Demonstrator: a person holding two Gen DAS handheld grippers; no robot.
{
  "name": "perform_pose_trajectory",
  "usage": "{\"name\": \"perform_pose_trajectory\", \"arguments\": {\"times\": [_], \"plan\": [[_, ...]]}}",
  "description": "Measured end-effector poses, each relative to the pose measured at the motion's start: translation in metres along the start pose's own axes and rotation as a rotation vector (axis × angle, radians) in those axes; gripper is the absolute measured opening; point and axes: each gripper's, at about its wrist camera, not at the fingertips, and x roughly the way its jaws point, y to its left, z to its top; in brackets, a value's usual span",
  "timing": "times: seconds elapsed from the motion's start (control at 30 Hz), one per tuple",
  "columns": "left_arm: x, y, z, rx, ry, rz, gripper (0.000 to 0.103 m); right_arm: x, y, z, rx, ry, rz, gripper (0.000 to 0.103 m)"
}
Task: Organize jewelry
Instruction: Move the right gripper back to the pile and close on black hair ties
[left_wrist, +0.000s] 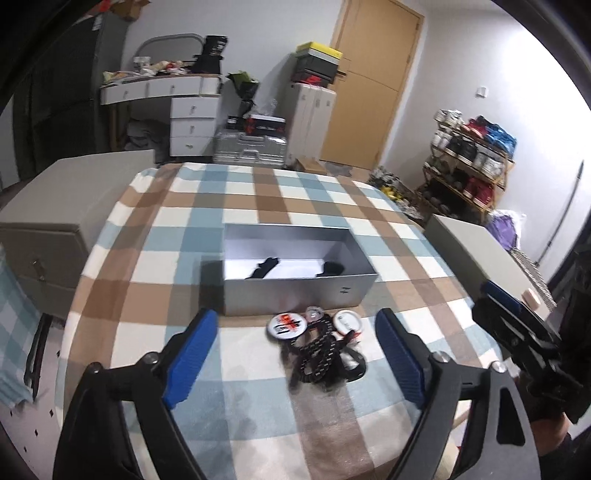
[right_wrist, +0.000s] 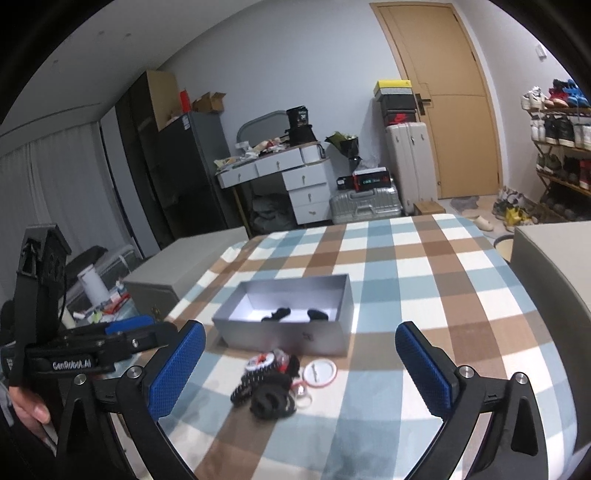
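Left gripper (left_wrist: 295, 354) wide, nothing between blue pads, hovers over near part of checked cloth (left_wrist: 192, 229). Right gripper (right_wrist: 300, 363) also wide, empty, beside it on right. Jewelry pile (left_wrist: 321, 347), black-speckled cord plus round badges, lies loose on cloth just near of silver box (left_wrist: 299, 291). Box open, two dark items (left_wrist: 264, 271) inside on white floor. Grey cabinets flank cloth left and right.

We note a checked cloth (left_wrist: 184, 229) on the bed, 2 grey cabinets (left_wrist: 55, 206) flanking it. Behind: a white desk (right_wrist: 291, 173), silver suitcase (right_wrist: 365, 205), wooden door (right_wrist: 454, 110), shoe rack (left_wrist: 469, 166).
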Motion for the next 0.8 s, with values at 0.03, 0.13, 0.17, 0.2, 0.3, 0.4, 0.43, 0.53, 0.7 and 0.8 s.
{"name": "perform_pose_trajectory", "arguments": {"times": [0.03, 0.13, 0.17, 0.2, 0.3, 0.4, 0.43, 0.53, 0.7, 0.8], "plan": [[-0.001, 0.001, -0.003, -0.003, -0.007, 0.018, 0.088, 0.0, 0.003, -0.004, -0.007, 0.007, -0.001, 0.103], [-0.002, 0.004, -0.014, 0.004, -0.024, 0.07, 0.088, 0.003, 0.011, -0.016, -0.042, 0.033, 0.009, 0.103], [-0.003, 0.005, -0.017, 0.004, -0.033, 0.087, 0.088, 0.004, 0.013, -0.019, -0.05, 0.038, 0.008, 0.103], [-0.004, 0.007, -0.02, 0.001, -0.04, 0.096, 0.088, 0.006, 0.015, -0.024, -0.062, 0.046, 0.006, 0.103], [-0.006, 0.014, -0.031, -0.025, -0.054, 0.118, 0.101, 0.014, 0.018, -0.037, -0.072, 0.077, 0.01, 0.103], [-0.007, 0.02, -0.041, -0.031, -0.054, 0.138, 0.101, 0.025, 0.017, -0.049, -0.069, 0.127, 0.003, 0.103], [-0.007, 0.021, -0.044, -0.027, -0.053, 0.145, 0.101, 0.029, 0.016, -0.052, -0.066, 0.144, 0.002, 0.103], [-0.01, 0.025, -0.051, -0.024, -0.067, 0.171, 0.101, 0.039, 0.013, -0.06, -0.041, 0.174, 0.017, 0.103], [-0.004, 0.032, -0.058, -0.039, -0.045, 0.178, 0.101, 0.056, 0.014, -0.066, -0.027, 0.211, 0.029, 0.103], [0.0, 0.034, -0.06, -0.045, -0.025, 0.192, 0.101, 0.069, 0.019, -0.067, -0.04, 0.253, 0.041, 0.099]]}}
